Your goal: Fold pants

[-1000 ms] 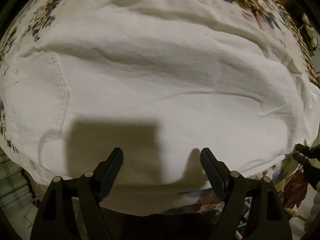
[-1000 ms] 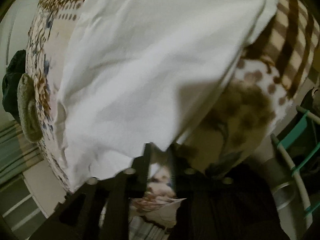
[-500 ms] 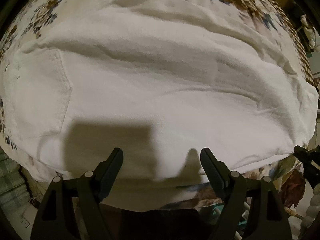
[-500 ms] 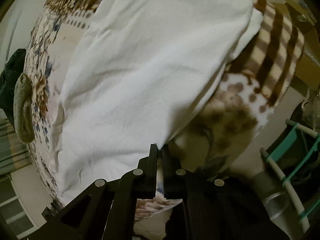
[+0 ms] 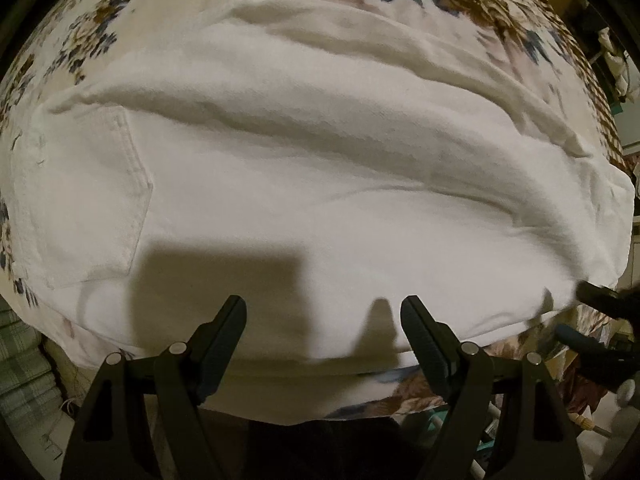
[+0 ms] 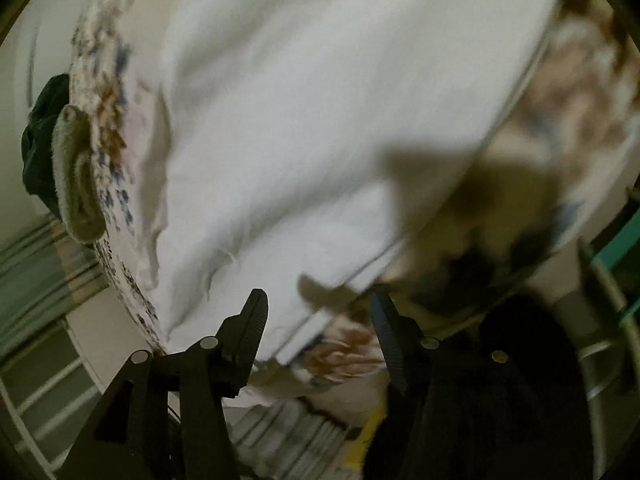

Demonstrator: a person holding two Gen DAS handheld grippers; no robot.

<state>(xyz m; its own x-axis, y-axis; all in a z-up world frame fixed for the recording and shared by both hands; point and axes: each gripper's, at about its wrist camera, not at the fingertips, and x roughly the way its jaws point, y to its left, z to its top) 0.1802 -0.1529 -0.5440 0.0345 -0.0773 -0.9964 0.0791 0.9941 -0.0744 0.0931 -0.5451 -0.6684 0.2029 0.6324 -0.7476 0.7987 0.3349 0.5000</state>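
White pants lie folded lengthwise across a floral bed cover, with a back pocket at the left. My left gripper is open and empty, just above the near edge of the pants. My right gripper is open and empty over the near corner of the pants; the view is blurred. The right gripper also shows at the far right edge of the left wrist view.
The bed cover hangs over the edge. A grey-green cloth roll and dark garment lie at the bed's far side. A teal rack stands at the right. Striped fabric shows at lower left.
My right gripper was shut at the pants' edge; it has opened and let go, and its view swung. The left gripper stayed open and drew back slightly.
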